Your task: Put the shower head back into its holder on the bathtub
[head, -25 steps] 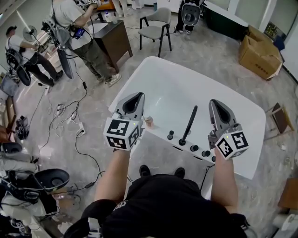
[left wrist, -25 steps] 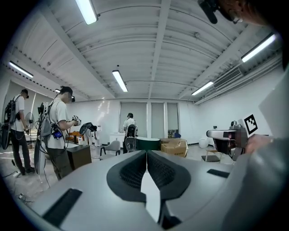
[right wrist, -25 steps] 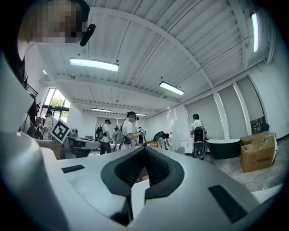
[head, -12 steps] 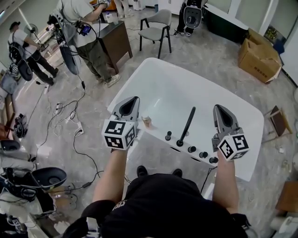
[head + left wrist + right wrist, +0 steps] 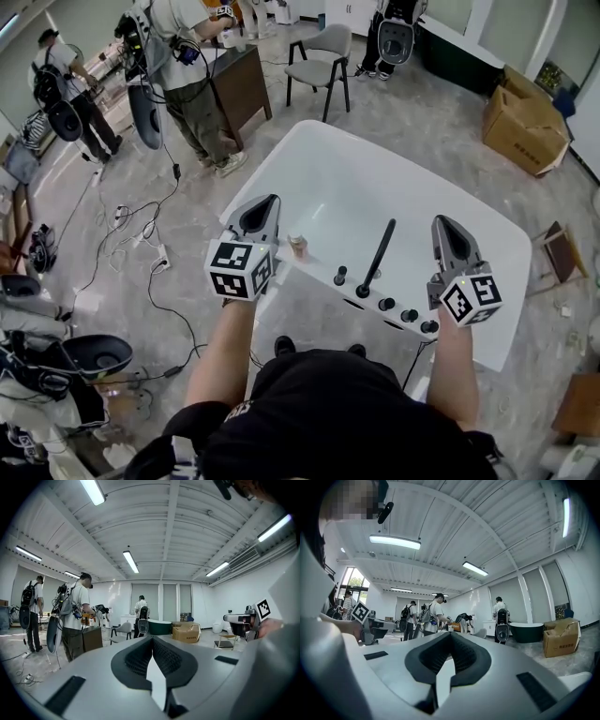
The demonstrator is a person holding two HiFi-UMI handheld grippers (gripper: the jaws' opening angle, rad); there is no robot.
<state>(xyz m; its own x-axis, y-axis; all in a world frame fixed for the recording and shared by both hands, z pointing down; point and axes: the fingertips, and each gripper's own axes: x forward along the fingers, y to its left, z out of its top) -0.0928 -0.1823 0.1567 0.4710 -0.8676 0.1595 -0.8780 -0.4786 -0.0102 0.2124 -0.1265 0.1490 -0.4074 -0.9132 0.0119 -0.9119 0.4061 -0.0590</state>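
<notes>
White bathtub [image 5: 319, 178] is filling the middle of the head view, and the black shower head [image 5: 380, 253] is standing tilted on its near rim. Its foot is sitting in the row of knobs [image 5: 385, 303], seemingly already in its holder, though the socket itself is too small to make out.

Both tools are hanging clear of it. The left tool [image 5: 270, 201] is hovering over the rim's left end, and the right tool [image 5: 442, 223] is hovering well to the right of the wand. Each is staying clenched with nothing between its jaws.

Over the last second both hands have been shifting only slightly, easing a little lower — while the shower head is keeping the same place and lean. I am judging this as a placement already finished — nothing is being carried, and no further grip is looking needed.
</notes>
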